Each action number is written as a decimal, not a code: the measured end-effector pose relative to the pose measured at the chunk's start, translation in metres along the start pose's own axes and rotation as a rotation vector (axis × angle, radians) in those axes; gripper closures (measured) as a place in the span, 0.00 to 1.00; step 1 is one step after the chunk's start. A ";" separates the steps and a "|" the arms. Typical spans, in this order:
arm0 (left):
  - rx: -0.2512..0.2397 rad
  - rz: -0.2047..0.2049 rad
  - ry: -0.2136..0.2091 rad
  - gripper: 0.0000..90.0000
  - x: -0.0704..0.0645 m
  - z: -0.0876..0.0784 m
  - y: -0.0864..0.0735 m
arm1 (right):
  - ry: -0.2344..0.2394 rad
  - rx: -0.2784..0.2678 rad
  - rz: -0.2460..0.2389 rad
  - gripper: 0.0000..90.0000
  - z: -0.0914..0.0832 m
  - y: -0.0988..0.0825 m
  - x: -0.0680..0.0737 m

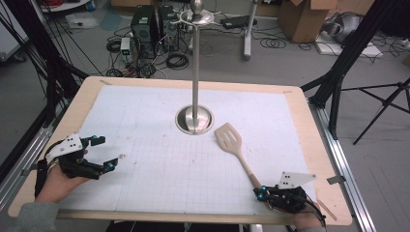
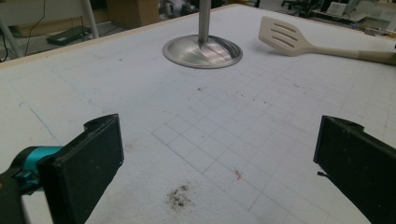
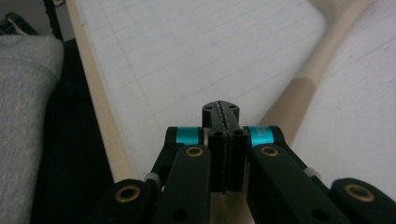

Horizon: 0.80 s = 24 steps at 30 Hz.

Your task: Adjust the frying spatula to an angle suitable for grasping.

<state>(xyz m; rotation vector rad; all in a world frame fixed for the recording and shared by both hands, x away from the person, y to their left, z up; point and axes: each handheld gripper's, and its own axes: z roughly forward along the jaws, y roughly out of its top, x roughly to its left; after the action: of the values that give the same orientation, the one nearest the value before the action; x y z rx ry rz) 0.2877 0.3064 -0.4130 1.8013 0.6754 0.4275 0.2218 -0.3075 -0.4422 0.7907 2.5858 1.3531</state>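
Observation:
A cream slotted spatula [image 1: 229, 137] lies flat on the white grid mat [image 1: 145, 125], its handle running toward the near right corner. My right gripper [image 1: 260, 193] sits by the handle's end with its jaws pressed together and nothing between them. In the right gripper view the shut gripper [image 3: 221, 110] has the spatula handle [image 3: 299, 91] just to its right. My left gripper [image 1: 107, 152] rests at the near left, jaws wide apart and empty. The left gripper view shows the gripper [image 2: 219, 154] facing the spatula [image 2: 286, 37] and the stand's base [image 2: 202, 50].
A metal stand [image 1: 195, 87] rises from a round base [image 1: 195, 121] at the mat's middle, with hooks on top [image 1: 196, 17]. The wooden table edge [image 1: 101, 116] borders the mat. A grey sleeve [image 3: 23, 102] lies by the near edge. Computers, cables and boxes sit on the floor behind.

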 end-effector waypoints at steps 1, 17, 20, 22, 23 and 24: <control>0.002 -0.003 -0.001 0.02 0.000 0.001 0.000 | 0.003 0.009 -0.003 1.00 0.001 -0.002 0.002; 0.018 -0.006 0.002 0.02 0.001 0.001 -0.003 | -0.093 0.159 -0.125 1.00 0.000 0.003 0.012; 0.020 -0.006 0.003 0.02 0.001 0.001 -0.003 | -0.098 0.158 -0.121 1.00 0.000 0.003 0.009; 0.021 -0.005 0.003 0.02 0.001 0.001 -0.003 | -0.102 0.163 -0.123 1.00 -0.001 0.003 0.007; 0.021 -0.003 0.003 0.02 0.001 0.001 -0.003 | -0.107 0.167 -0.122 1.00 -0.001 0.004 0.007; 0.023 -0.004 0.003 0.02 0.001 0.001 -0.003 | -0.109 0.168 -0.118 1.00 -0.001 0.004 0.006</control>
<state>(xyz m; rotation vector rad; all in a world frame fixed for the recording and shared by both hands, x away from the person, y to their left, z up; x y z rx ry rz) 0.2882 0.3065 -0.4162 1.8208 0.6889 0.4214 0.2178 -0.3040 -0.4377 0.7004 2.6385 1.0417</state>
